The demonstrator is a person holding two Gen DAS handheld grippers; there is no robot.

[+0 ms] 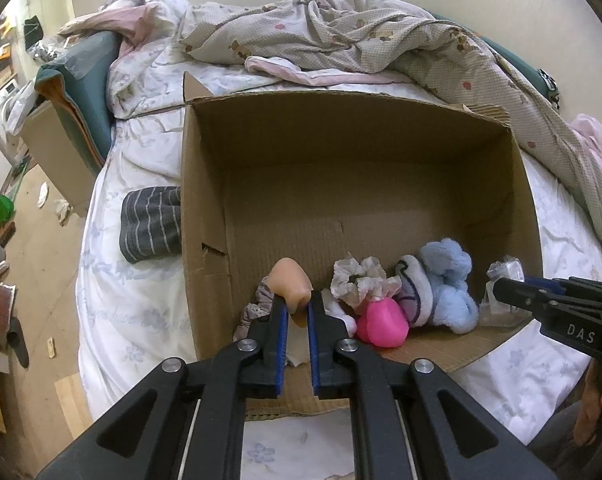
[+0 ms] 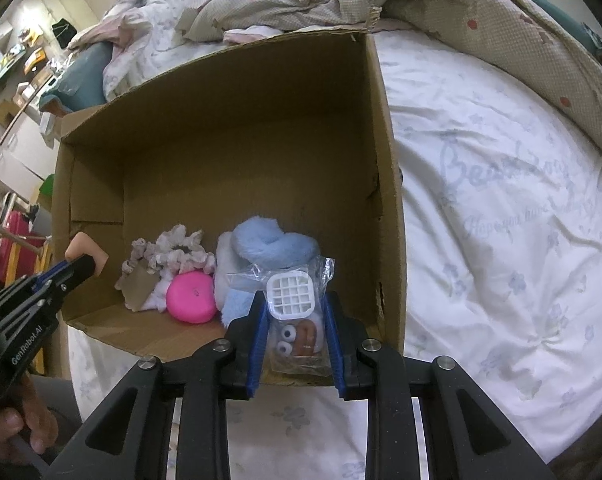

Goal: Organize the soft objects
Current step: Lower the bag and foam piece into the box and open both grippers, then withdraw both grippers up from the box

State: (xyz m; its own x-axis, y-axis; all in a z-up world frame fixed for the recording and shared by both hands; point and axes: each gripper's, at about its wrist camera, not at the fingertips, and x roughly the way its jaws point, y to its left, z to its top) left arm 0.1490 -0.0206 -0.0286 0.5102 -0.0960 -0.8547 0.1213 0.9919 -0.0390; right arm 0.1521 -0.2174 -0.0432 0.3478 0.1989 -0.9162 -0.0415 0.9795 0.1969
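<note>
Left gripper (image 1: 297,309) clamps a peach squishy (image 1: 291,280), right gripper (image 2: 295,312) clamps a bagged toy (image 2: 297,320), both poised over the cardboard box (image 1: 205,208) ahead, likely for dropping in.

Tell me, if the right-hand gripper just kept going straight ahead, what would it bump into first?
Probably the light blue plush toy lying in the cardboard box, just beyond the clear plastic packet that the right gripper already holds; depth is uncertain.

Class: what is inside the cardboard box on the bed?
Inside the cardboard box: a pink round toy, a blue plush and a frilly scrunchie. Whatever lies beneath them is covered.
</note>
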